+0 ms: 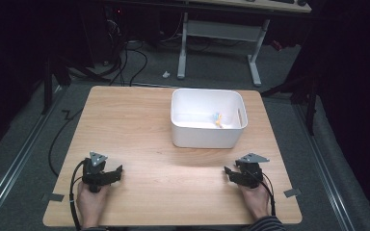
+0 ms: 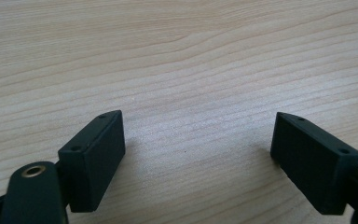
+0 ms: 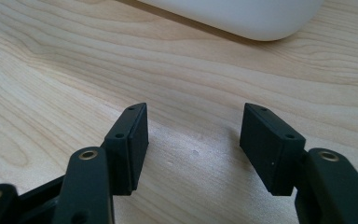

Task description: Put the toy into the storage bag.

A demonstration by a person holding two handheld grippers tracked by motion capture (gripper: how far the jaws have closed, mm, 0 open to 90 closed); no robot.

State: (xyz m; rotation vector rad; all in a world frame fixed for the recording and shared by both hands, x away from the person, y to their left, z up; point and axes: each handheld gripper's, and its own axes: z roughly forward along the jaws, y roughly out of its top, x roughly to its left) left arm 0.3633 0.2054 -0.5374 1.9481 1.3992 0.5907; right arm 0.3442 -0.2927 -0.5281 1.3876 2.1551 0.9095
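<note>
Bin [image 1: 207,137], white and open-topped, stands toward the desk's [image 1: 139,120] far right corner, a small blue-and-yellow item [image 1: 217,119] lying inside against its right end. The bin's long axis runs parallel to the far edge. The right gripper [image 1: 230,173] rests near the near right corner, jaws spread and holding nothing, with the bin beyond it, toward the far edge and a little left; I judge this hand the nearer. The left gripper [image 1: 115,173] sits by the near left corner, jaws wide apart over bare wood. Nothing stands between either gripper and the bin.
</note>
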